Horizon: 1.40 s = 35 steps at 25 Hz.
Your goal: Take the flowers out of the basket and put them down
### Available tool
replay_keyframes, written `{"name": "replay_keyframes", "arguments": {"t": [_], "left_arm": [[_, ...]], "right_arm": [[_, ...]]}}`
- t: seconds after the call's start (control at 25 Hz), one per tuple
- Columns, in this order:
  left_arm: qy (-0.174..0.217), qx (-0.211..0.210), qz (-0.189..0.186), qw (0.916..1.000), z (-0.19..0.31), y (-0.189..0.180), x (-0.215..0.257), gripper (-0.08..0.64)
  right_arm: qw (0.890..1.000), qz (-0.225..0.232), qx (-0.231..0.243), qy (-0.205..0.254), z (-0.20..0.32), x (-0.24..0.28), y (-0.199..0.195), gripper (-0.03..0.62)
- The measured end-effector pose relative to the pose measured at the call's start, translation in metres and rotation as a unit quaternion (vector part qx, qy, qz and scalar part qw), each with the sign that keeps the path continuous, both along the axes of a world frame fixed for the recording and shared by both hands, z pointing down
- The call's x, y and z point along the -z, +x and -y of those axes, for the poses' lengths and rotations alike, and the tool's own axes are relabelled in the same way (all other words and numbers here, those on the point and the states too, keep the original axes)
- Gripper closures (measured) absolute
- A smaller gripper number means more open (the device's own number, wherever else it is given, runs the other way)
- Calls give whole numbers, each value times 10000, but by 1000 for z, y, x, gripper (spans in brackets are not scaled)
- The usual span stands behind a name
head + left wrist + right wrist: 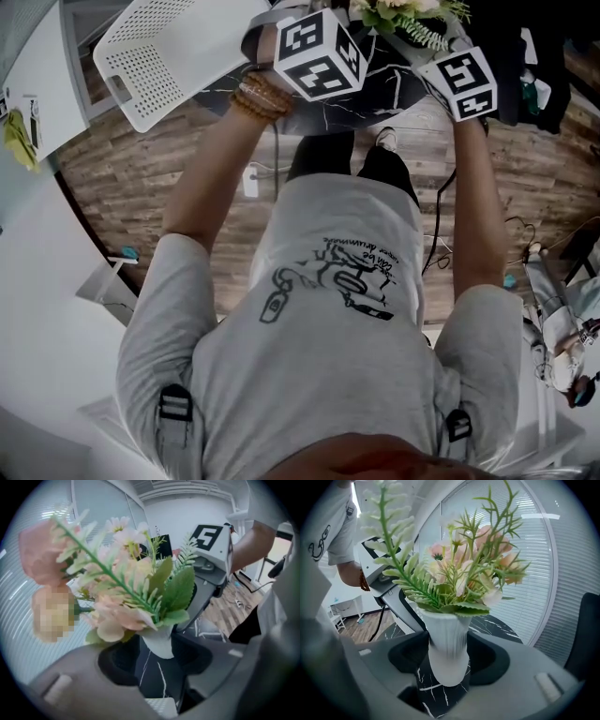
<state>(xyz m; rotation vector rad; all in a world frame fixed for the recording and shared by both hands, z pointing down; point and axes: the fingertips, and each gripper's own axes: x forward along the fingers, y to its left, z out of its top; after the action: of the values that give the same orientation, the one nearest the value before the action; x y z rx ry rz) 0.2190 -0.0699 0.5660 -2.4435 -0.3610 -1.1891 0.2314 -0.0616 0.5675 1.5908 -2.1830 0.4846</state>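
right gripper view: right gripper [447, 660] and left gripper [157, 656] both clamp the white vase [445, 634] of flowers [464, 573], already out of the basket [169, 56] at eleven o'clock in the head view; setting it on the marble table [375, 89] apparently remains.

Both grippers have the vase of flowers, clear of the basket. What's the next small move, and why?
Probably ease the vase down onto the black table, both grippers shut. The left gripper and right gripper clamp it, its base seems just above the tabletop, and the basket sits off to the side.
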Motion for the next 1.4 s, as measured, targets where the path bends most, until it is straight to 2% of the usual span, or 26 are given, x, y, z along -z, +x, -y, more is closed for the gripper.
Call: {"name": "replay_keyframes", "arguments": {"t": [0.92,1.4], "left_arm": [[20,18,33,10000,-8,-4,-20,350],[-24,113,56,9999,-11,-6,-22,357]], "right_arm": [[10000,68,-49,51,-8,-19,-4,330],[9997,-226,-39,18,-10,-19,-5,322]]}}
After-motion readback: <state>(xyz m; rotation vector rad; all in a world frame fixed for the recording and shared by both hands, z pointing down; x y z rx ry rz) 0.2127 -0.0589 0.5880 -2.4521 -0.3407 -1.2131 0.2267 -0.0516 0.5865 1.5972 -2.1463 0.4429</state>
